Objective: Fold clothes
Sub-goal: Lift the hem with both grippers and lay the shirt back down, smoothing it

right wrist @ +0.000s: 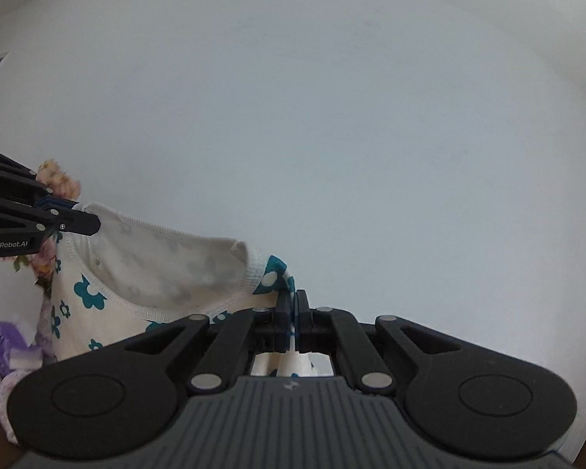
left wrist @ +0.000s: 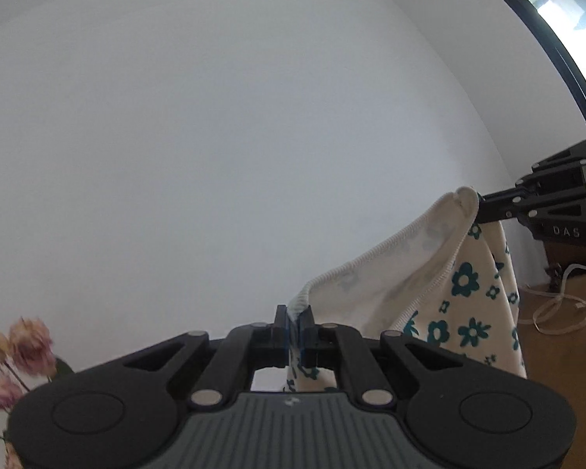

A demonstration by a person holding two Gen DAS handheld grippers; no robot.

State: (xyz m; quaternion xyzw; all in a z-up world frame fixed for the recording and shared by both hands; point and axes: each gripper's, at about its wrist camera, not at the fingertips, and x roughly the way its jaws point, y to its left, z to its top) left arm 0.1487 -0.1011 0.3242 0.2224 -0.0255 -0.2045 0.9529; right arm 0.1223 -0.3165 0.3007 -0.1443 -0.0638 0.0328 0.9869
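A cream garment with teal flowers (left wrist: 465, 285) hangs in the air, stretched between both grippers, in front of a white wall. My left gripper (left wrist: 294, 314) is shut on its ribbed edge, the cloth pinched between the pads. My right gripper (right wrist: 292, 300) is shut on the other end of the same garment (right wrist: 152, 273). In the left wrist view the right gripper (left wrist: 482, 205) shows at the right, clamped on the raised corner. In the right wrist view the left gripper (right wrist: 86, 221) shows at the left, clamped on the neckline edge. The garment's lower part is hidden behind the gripper bodies.
Dried pink flowers (left wrist: 23, 355) stand at the lower left of the left wrist view. A wooden floor with a white cable (left wrist: 558, 305) lies at the right, under a dark-framed window (left wrist: 566, 19). Purple and white cloth (right wrist: 11, 351) lies at the lower left of the right wrist view.
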